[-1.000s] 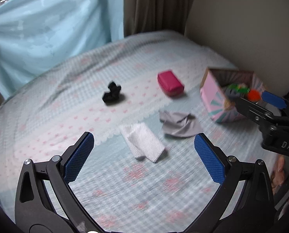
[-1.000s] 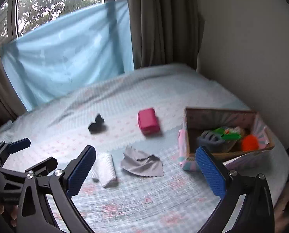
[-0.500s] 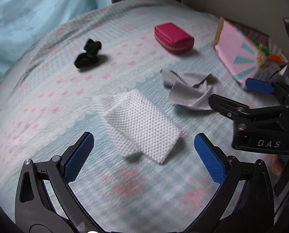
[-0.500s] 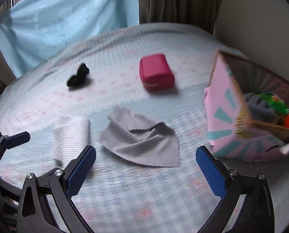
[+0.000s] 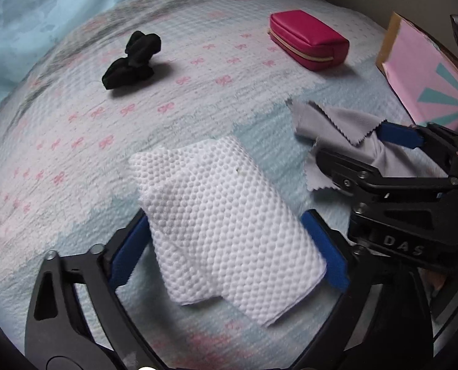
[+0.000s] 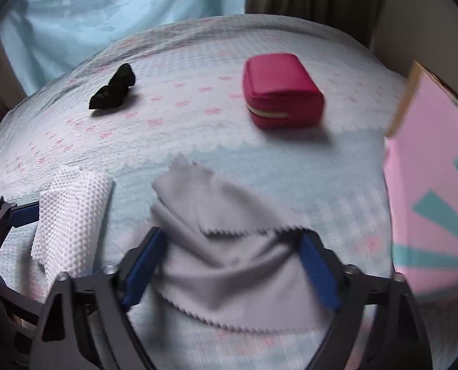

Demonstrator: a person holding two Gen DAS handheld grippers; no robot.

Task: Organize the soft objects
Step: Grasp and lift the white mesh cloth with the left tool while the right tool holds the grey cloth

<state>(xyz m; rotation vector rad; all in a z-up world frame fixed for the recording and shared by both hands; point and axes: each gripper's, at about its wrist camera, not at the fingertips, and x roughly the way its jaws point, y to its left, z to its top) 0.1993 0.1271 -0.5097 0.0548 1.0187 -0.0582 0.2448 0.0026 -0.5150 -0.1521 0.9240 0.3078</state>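
— Both claws have dropped right onto the bed in the last second. A moment ago they hung wide apart above everything; now the left gripper (image 5: pixel 229 246) has its blue pads drawn in against the two long sides of the white dotted cloth (image 5: pixel 222 225), and the right gripper (image 6: pixel 232 265) is closing the same way on the grey cloth (image 6: pixel 229 246).

— Are they actually holding them?

— I'd say the left one is gripping, or very nearly: the folded cloth sits squarely between its fingers, with a pad touching each edge. The right one looks the same, the grey fabric bunched up between its pads. Neither cloth has left the bedspread (image 5: pixel 198 98) yet, so far as I can see.

— And the rest?

— Ahead of the left claw and off to its left lies the black fabric bundle (image 5: pixel 132 61); farther ahead and to the right, the pink pouch (image 5: pixel 309 43). Neither is touched. The pink box (image 6: pixel 432 203) stands just right of the right claw.

— So two at once?

— It seems so. My guess is both cloths go to that box next, leaving the bundle and the pouch for later. Thin cloth can slip from a side pinch, so the lift wants care.
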